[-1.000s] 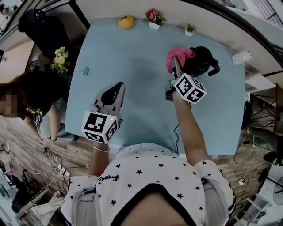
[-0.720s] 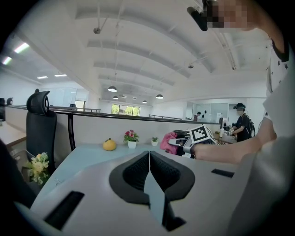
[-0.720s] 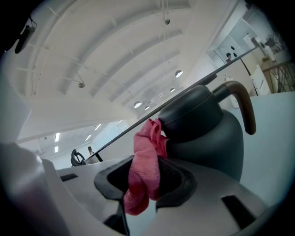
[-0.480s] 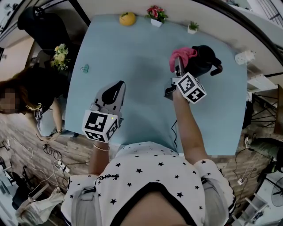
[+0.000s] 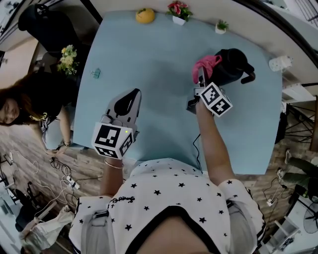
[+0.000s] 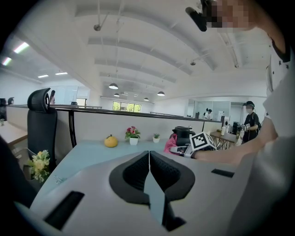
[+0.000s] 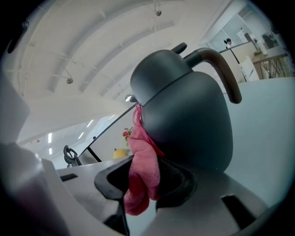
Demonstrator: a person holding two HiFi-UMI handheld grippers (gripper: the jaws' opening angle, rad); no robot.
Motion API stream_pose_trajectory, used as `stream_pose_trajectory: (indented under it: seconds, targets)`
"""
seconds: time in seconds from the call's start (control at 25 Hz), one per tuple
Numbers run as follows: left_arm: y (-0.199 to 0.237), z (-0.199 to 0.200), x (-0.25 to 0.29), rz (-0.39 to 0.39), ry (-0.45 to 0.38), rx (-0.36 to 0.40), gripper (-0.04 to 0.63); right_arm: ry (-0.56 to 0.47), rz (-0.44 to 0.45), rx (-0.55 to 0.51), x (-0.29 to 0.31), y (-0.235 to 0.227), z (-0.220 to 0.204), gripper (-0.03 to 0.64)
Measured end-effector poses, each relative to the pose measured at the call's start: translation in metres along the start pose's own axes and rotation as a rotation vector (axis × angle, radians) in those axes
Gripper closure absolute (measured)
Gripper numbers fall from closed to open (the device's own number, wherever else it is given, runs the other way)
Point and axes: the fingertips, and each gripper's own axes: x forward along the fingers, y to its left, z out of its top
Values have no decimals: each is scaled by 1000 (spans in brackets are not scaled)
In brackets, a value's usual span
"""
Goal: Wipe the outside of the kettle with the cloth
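Observation:
A dark, round kettle (image 5: 232,66) with a curved handle stands at the far right of the light blue table (image 5: 149,59). My right gripper (image 5: 200,78) is shut on a pink cloth (image 5: 205,63), which is pressed against the kettle's left side. In the right gripper view the cloth (image 7: 140,166) hangs between the jaws and touches the kettle (image 7: 189,124) just under its lid. My left gripper (image 5: 132,95) is shut with nothing in it, above the table's near left part and well away from the kettle. From the left gripper (image 6: 149,154) view the kettle (image 6: 183,134) shows far off.
Along the table's far edge stand a yellow fruit-like ornament (image 5: 144,15), a small flower pot (image 5: 180,11) and a tiny green plant (image 5: 221,26). A binder clip (image 5: 96,73) lies near the left edge. A person (image 5: 30,109) crouches left of the table beside a black chair (image 5: 44,25).
The right gripper still holds the cloth on the kettle's left side, with only a slight shift. The left gripper has not moved.

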Motion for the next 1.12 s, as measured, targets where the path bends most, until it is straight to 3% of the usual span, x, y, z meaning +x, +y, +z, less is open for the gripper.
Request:
stream_pose_trajectory:
  seconds: [0.76,1.12]
  targets:
    - [3,-5,4,10,19,7,566,108,-64,51,10,-36,-42,485]
    - [4,-4,0,17,19,12,566,135,-71,19,7,-38,-48,485]
